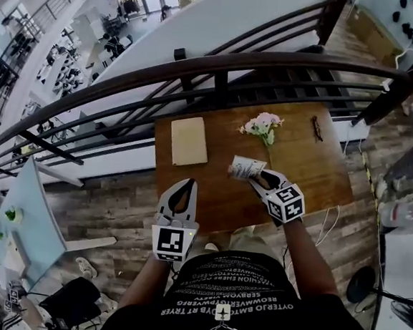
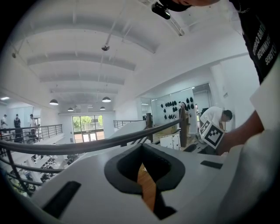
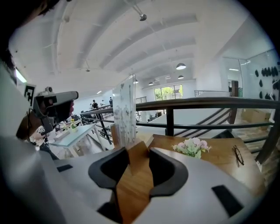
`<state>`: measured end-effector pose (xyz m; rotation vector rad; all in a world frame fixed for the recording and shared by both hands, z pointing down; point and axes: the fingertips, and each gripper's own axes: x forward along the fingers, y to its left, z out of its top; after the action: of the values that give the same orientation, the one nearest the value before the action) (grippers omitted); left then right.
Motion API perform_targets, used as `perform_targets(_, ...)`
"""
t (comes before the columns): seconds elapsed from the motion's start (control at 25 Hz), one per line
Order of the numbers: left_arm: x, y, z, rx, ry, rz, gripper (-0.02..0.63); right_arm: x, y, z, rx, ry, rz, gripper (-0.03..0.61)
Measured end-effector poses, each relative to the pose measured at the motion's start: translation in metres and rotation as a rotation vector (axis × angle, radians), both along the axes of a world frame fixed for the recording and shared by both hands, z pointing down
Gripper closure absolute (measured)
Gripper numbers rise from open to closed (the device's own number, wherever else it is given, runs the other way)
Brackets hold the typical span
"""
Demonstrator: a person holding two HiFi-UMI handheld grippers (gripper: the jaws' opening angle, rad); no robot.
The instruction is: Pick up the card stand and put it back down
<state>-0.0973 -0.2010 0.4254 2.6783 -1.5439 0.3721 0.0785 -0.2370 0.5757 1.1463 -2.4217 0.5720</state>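
Right tool (image 3: 139, 154) is clamped tight on the wooden base of the card stand (image 3: 127, 111), which is over the middle of the desk (image 1: 313, 177) near the flowers (image 1: 264, 125). The tool's own body hides the bottom of the base, so I can't tell if it's touching the desk or lifted off. Left tool (image 1: 181, 189) hangs at the desk's near edge, jaws pretty much together with nothing in them and just a sliver of wood showing through, and the print on the card is too washed out to read.
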Motion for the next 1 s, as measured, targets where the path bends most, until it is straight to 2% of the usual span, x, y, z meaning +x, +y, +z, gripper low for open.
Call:
perform_targets(0.32, 0.006, 0.015, 0.001, 0.004, 0.005, 0.048, 0.591, -0.002, 0.023, -0.028, 0.018, -0.004, -0.004, 0.416)
perform_targets(1.0, 0.004, 0.036, 0.001, 0.009, 0.012, 0.108, 0.591, -0.013, 0.039, -0.103, 0.096, -0.011, -0.005, 0.416)
